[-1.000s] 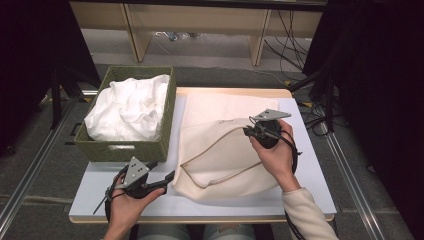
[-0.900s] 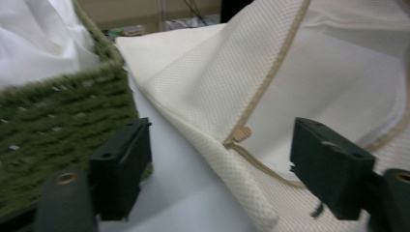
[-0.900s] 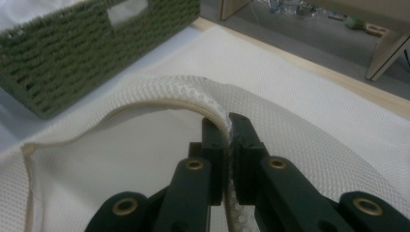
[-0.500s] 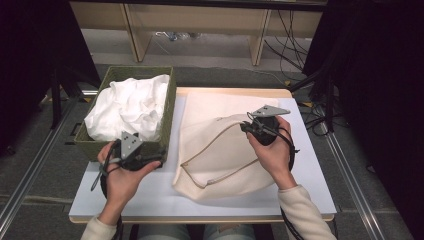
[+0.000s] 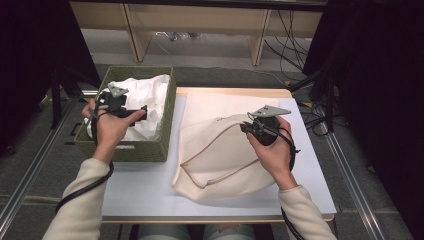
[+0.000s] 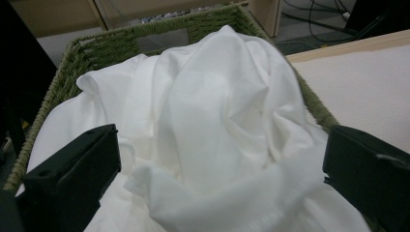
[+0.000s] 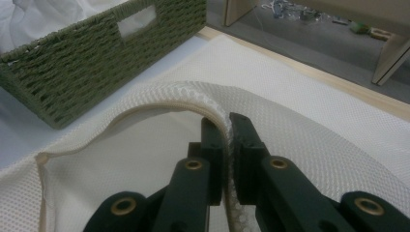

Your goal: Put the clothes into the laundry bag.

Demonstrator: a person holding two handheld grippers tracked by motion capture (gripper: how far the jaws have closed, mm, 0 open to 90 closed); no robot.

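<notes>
Grey floor (image 5: 210, 50) w/ cables (image 5: 290, 30), light wood shelf legs (image 5: 131, 25) behind, dark sides.

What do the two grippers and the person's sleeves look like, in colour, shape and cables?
Both grippers, left gripper and right gripper, are black with two blocky jaws. Each carries a grey three-cornered plate on top and trails a black cable. Brass-coloured rivets show on the right gripper's linkage. The sleeves are cream, long and knitted-looking.

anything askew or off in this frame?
Nothing stands out. The mesh laundry bag lies on the table, its mouth edge pinched up by the right gripper. The white cloth is heaped loosely in the wicker basket, none spilling out. The left gripper, jaws just opened with nothing between them, hovers above it.
</notes>
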